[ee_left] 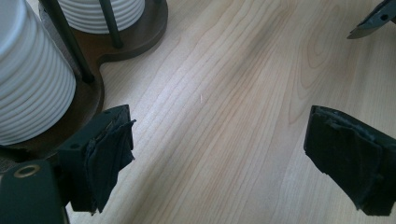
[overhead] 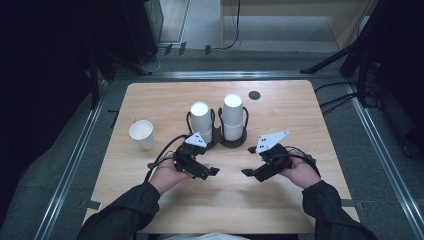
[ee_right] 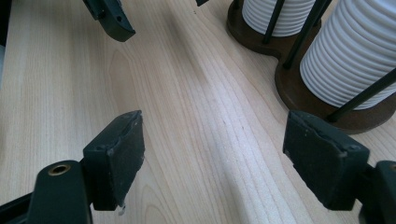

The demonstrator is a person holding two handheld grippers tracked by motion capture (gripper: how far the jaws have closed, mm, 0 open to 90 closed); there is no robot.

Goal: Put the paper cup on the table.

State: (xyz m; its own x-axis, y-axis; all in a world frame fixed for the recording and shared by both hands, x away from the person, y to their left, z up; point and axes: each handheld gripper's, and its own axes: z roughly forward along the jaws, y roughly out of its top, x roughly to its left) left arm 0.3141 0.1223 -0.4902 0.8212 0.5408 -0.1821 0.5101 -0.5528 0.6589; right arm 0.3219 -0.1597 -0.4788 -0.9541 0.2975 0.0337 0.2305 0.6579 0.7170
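High view: two hand-held tools hover low over the pale wooden bench point(overhead: 280, 210), tips turned toward each other. The left tool point(overhead: 212, 171) and the right tool point(overhead: 246, 172) both have their jaws spread wide and pinch nothing; bare wood shows between the pads in each gripper view.

The landmark is the dark wooden cup holder point(overhead: 220, 140), a double base with thin black uprights, just beyond both tools toward the far edge of the bench. It carries two upright stacks of white ribbed paper cups, the left stack point(overhead: 201, 121) and the right stack point(overhead: 233, 116), their long axes vertical. Left of the holder, well apart from it, stands a single white paper cup point(overhead: 142, 134), mouth up.

The left tool sits nearer both the left stack and the single cup; the right tool lies just in front of the right stack. Any pull from the holder would likely mean lifting straight up along the uprights. A small dark disc point(overhead: 254, 95) lies behind the holder.
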